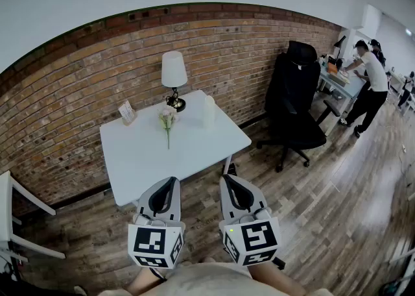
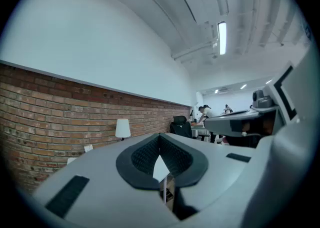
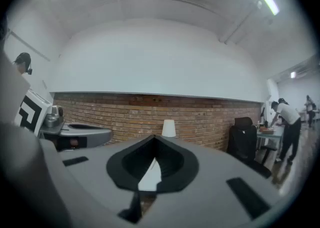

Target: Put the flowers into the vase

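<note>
Left gripper (image 1: 170, 180) and right gripper (image 1: 228, 178) are hovering short of the white table (image 1: 136, 155), jaws together, holding nothing. Flower (image 1: 168, 121) is lying flat mid-table, white vase (image 1: 208, 111) standing near its right. Suggesting opening one early and pinching the stem, not the bloom.

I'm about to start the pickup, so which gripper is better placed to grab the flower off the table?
Probably left. The flower lies almost straight ahead of the left gripper; the right gripper lines up more with the vase. Both are shut, empty and short of the table.
</note>
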A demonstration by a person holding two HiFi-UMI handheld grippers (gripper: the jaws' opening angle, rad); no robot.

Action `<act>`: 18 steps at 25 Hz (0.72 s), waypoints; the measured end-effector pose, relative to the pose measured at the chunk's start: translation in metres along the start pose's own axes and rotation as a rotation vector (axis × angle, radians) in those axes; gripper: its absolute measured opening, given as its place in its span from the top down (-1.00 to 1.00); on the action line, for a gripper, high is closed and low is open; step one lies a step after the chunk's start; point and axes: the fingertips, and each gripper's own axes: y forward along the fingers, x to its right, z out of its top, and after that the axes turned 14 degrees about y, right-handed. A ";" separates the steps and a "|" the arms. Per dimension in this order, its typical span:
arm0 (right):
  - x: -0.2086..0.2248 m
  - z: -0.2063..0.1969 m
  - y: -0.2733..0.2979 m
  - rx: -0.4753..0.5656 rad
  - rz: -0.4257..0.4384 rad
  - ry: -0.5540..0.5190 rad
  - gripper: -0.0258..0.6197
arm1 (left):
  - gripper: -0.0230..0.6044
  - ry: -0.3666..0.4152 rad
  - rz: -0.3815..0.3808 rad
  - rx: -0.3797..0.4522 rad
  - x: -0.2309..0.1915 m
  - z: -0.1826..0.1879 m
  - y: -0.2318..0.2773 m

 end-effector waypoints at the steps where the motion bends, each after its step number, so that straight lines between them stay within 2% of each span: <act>1: 0.001 -0.001 0.000 -0.004 0.002 0.002 0.91 | 0.90 0.000 0.001 -0.002 0.001 0.000 0.000; 18: 0.032 -0.014 -0.004 -0.004 0.041 0.073 0.91 | 0.90 0.010 0.037 -0.023 0.024 -0.004 0.012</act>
